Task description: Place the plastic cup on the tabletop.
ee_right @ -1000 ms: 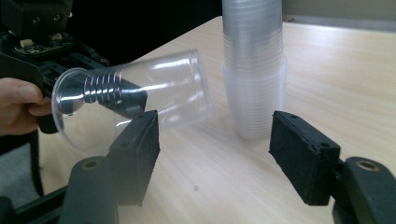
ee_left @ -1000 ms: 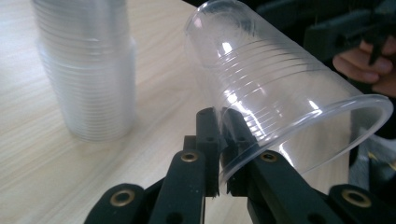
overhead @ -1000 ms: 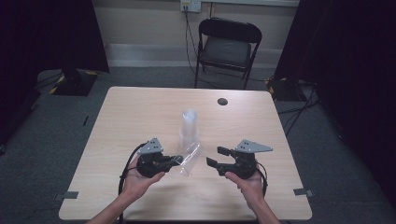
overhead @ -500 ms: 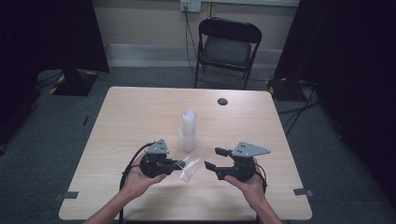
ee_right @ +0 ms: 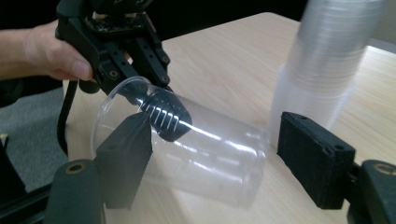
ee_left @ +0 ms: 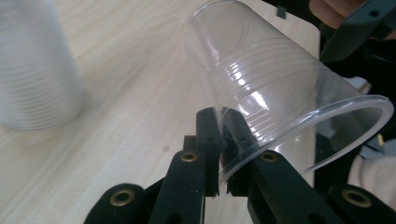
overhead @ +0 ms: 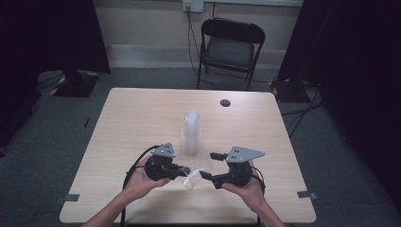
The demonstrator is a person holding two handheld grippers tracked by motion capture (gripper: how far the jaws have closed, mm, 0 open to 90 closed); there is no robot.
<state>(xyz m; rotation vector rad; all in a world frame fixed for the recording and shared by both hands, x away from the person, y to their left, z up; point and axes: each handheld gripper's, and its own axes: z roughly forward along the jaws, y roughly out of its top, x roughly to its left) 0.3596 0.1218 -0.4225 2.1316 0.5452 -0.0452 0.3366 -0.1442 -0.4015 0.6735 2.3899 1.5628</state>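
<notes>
High view: left gripper (overhead: 182, 171) pinches the cup (overhead: 196, 172) wall, while right gripper (overhead: 206, 165) jaws, just opening, flank it untouched

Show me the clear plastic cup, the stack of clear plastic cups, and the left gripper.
clear plastic cup (ee_left: 280, 88), left gripper view, ribbed side wall
stack of clear plastic cups (overhead: 191, 132), high view, mid-stack
left gripper (ee_left: 223, 122), left gripper view, between fingertips

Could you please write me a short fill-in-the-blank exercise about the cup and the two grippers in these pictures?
1. The left gripper pinches the clear plastic cup by its ____.
2. The cup lies tilted on its ____.
3. The right gripper, whose fingers have just been opening, stands ____ around the cup's closed end.
4. On the table behind the cup stands a ____ of more cups.

Missing words: rim; side; open; stack
</notes>
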